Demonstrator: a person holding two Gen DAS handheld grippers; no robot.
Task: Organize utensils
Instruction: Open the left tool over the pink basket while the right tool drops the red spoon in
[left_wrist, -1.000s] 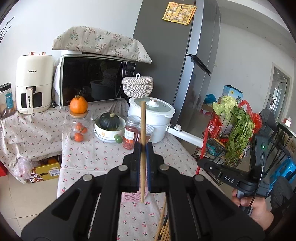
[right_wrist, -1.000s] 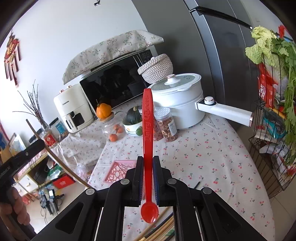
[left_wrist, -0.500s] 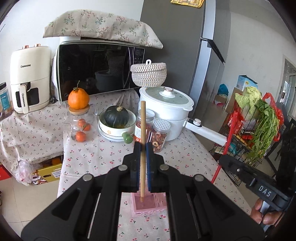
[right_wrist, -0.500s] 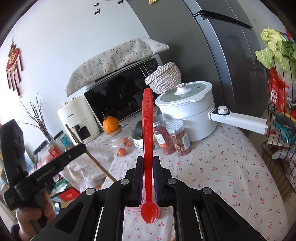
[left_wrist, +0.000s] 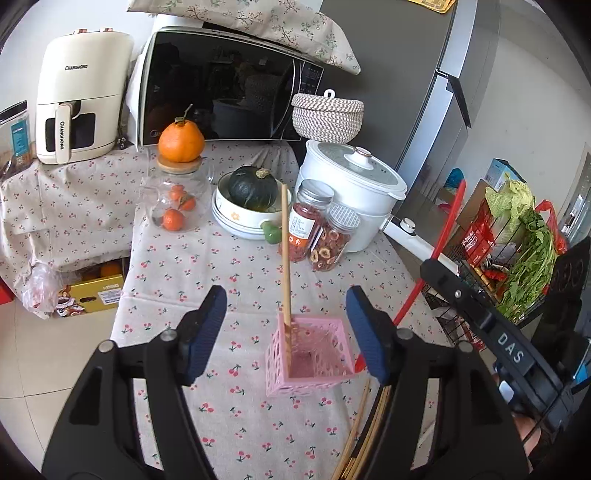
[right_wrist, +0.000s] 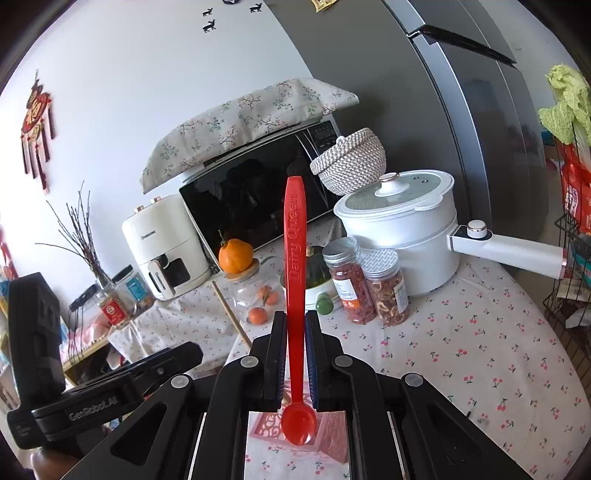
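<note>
A pink lattice basket (left_wrist: 312, 380) stands on the cherry-print tablecloth. A wooden chopstick (left_wrist: 284, 258) stands in it, leaning on its left rim. My left gripper (left_wrist: 286, 332) is open just above the basket, its blue pads either side of the chopstick and apart from it. My right gripper (right_wrist: 295, 354) is shut on a red Dairy Queen spoon (right_wrist: 294, 258), bowl end down, above the basket (right_wrist: 332, 424). The spoon (left_wrist: 428, 266) and right gripper also show at the right in the left wrist view. More chopsticks (left_wrist: 360, 424) lie on the cloth by the basket.
Behind the basket stand two spice jars (left_wrist: 321, 229), a bowl with a green squash (left_wrist: 251, 206), a glass jar with oranges (left_wrist: 177, 199), a white pot with a long handle (left_wrist: 351, 192), a microwave (left_wrist: 229, 85) and an air fryer (left_wrist: 77, 96). A wire vegetable cart (left_wrist: 517, 251) stands right of the table.
My left gripper has opened and let go of the chopstick, which now stands in the pink basket. My right gripper has moved closer over the basket with the red spoon.
</note>
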